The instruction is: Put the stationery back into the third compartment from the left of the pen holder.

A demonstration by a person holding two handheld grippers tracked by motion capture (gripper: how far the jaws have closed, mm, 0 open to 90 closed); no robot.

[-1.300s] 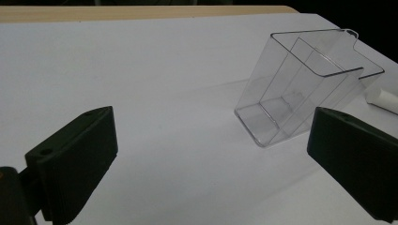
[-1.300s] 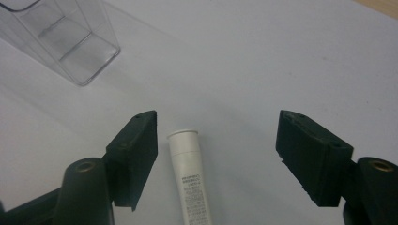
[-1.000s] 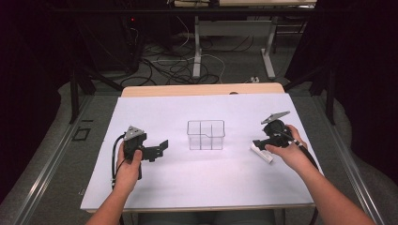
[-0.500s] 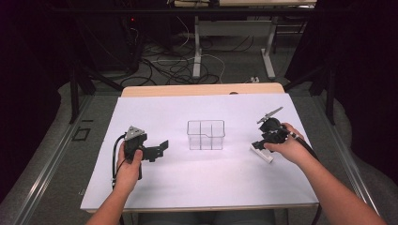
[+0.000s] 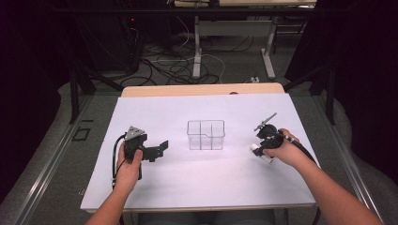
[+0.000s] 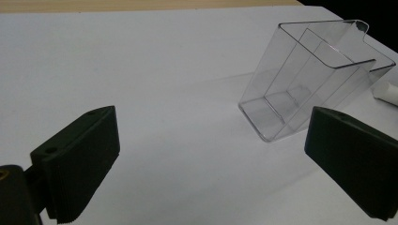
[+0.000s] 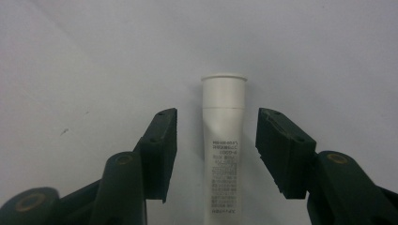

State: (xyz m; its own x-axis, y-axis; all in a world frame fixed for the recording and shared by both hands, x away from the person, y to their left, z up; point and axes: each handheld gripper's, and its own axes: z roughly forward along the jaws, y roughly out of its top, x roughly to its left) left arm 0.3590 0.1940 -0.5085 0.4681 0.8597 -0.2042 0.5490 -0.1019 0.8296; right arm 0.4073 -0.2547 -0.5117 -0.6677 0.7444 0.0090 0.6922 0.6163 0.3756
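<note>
High view: a white tabletop (image 5: pixel 197 187) carries a clear plastic box (image 5: pixel 205 135) with inner dividers, standing upright about midway between the left and right edges. The left gripper (image 5: pixel 155 151) sits near the left edge, held in the person's left hand (image 5: pixel 127 161), jaws pointing toward the box and well apart from it. The right gripper (image 5: pixel 257 149) is near the right edge, tilted down over a white tube (image 5: pixel 261 154) that lies flat on the tabletop; the right hand (image 5: pixel 281 150) wraps the gripper body. Right gripper view: the tube (image 7: pixel 223 140) lies lengthwise between the two black jaws, cap end pointing away from the camera, small printed text on its body. A gap shows on each side between tube and pad, so the pads do not press on it; the jaws have just been closing and stand at a narrow-to-middling spread around the tube. Left gripper view: jaws wide apart, nothing between them; the box (image 6: pixel 309 84) stands ahead and right of centre, its compartments empty as far as can be seen, and one end of the tube (image 6: pixel 387 92) shows at the right edge beyond it.
</note>
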